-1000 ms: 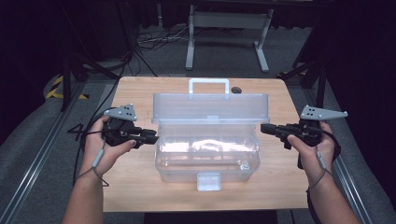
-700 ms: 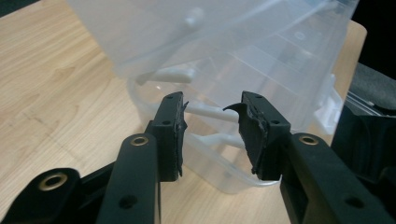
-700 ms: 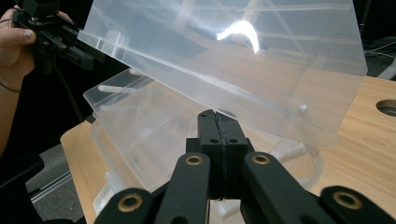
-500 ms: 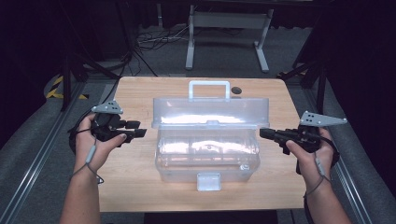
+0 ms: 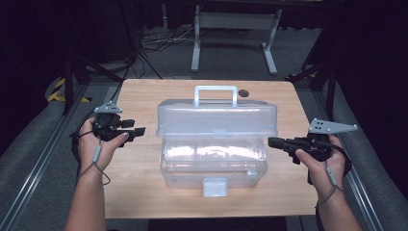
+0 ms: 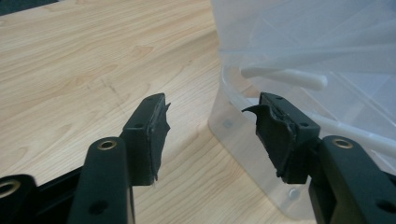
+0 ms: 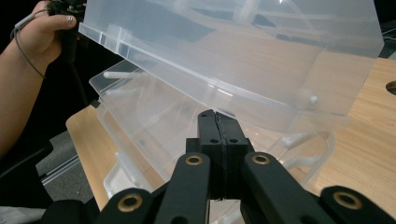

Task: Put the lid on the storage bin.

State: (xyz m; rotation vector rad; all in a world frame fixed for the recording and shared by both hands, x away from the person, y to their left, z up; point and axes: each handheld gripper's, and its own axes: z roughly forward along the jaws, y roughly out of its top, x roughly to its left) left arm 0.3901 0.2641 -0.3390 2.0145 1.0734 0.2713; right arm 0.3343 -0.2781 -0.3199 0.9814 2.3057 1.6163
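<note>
With the clear plastic storage box (image 5: 214, 144) standing in the middle of the wooden table (image 5: 139, 96), lid raised, my left gripper (image 5: 137, 131) has just been opening with nothing between its jaws, left of the box, while my right gripper (image 5: 273, 142) is closed and empty at its right side, so I think I should keep both clear and not bump the lid.

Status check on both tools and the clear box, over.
Left tool open, jaws just widening, nothing between them, beside the box. Right tool shut, empty. Clear box mid-table, lid raised. Nothing in the way.

I'm working in a lab: dark curtains, loose floor cables (image 5: 154, 38), metal stand legs (image 5: 233, 41), wooden table (image 5: 139, 96).
</note>
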